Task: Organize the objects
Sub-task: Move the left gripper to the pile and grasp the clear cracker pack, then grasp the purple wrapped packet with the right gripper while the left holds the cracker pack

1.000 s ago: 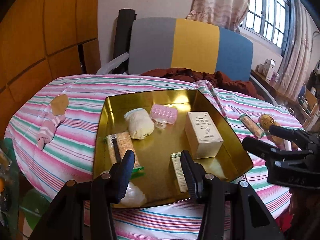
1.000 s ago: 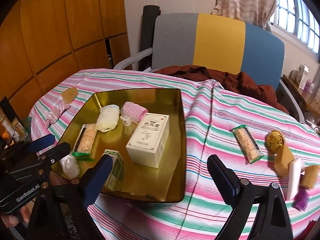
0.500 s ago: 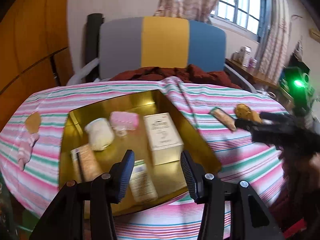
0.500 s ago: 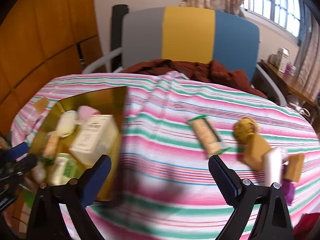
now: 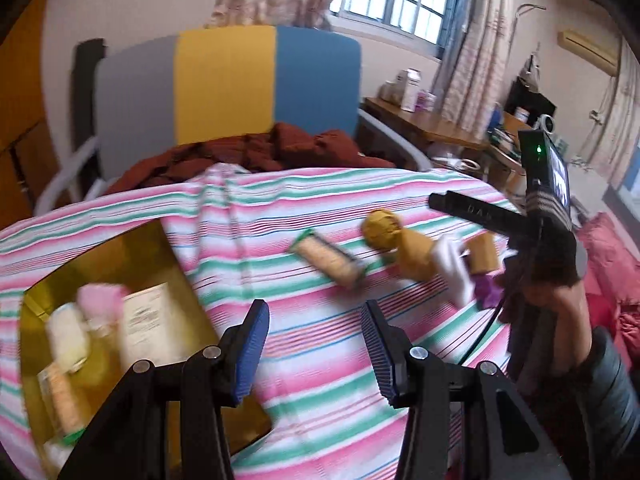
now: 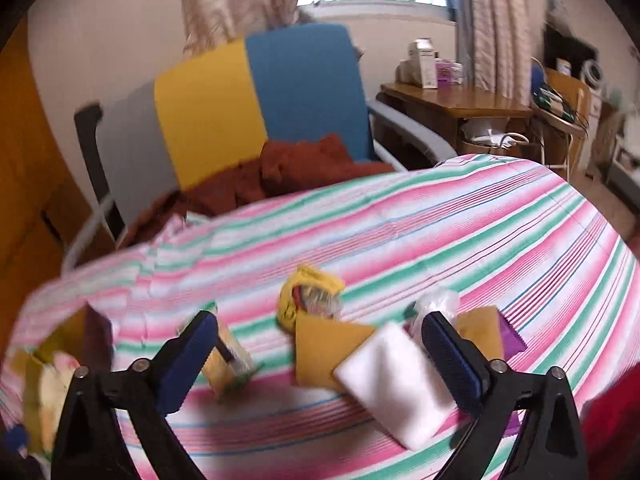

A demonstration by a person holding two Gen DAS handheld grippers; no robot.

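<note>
**Right wrist view: both grippers swing off the tray toward the loose pile**

Right wrist view, nearest first: right gripper empty, jaws opening wide over a white flat packet and tan square pouch. Beyond, a yellow crinkled snack bag.

Left gripper part-open, empty. Gold metal tray, centred a second ago, now sits far left, already holding a white box; print unreadable. A green-ended cracker pack waits on the striped cloth. Pickup looks next.
</note>
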